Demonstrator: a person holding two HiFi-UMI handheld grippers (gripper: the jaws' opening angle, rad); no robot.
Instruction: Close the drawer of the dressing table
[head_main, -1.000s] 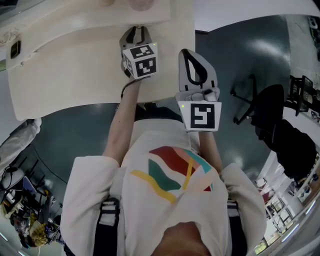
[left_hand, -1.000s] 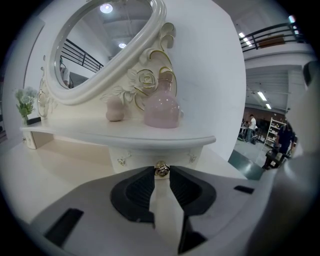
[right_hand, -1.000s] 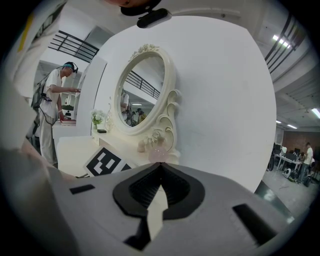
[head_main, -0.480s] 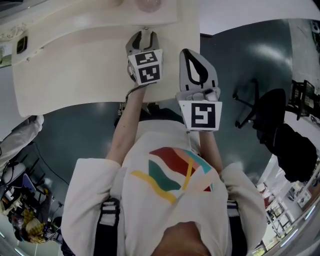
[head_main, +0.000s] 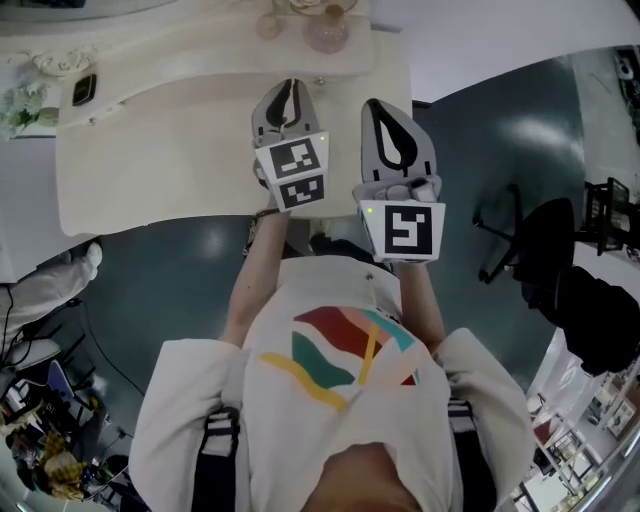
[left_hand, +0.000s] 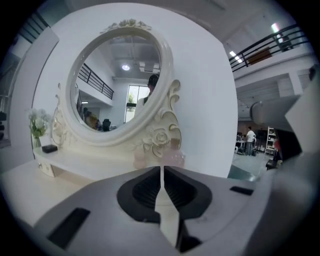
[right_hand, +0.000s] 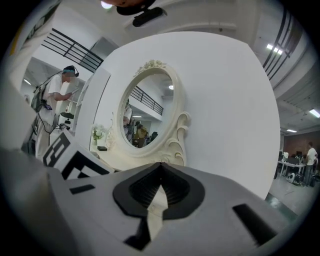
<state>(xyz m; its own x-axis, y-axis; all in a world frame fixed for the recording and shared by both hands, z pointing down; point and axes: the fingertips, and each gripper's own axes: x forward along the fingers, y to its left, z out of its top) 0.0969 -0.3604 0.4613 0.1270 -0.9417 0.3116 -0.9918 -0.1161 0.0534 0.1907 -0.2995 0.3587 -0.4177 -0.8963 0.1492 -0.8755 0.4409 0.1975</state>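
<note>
Worktop (head_main: 160, 170): cream, curvy front edge, takes up the whole top of the head view.
Mirror (left_hand: 120, 75): big oval in a carved frame, standing along the back edge.
Left claw (head_main: 289, 95): over the right half of the worktop, tip pointing at the back edge. It's closing, down to a hairline slit with nothing in it.
Right claw (right_hand: 161, 167): just beside the left one, not touching it, over the right front corner. Tips are pressed together and it's empty.
Drawer (head_main: 320, 80): in the raised bit at the back edge, its tiny knob just past the left claw's tip. The front looks flush, so I'd say it's pushed in.
Jar (head_main: 325, 35): pinkish glass, on the raised bit above the drawer.
Flowers (head_main: 20, 105): at the far left end.
Dark gadget (head_main: 83, 88): small and flat, near the back left corner.
</note>
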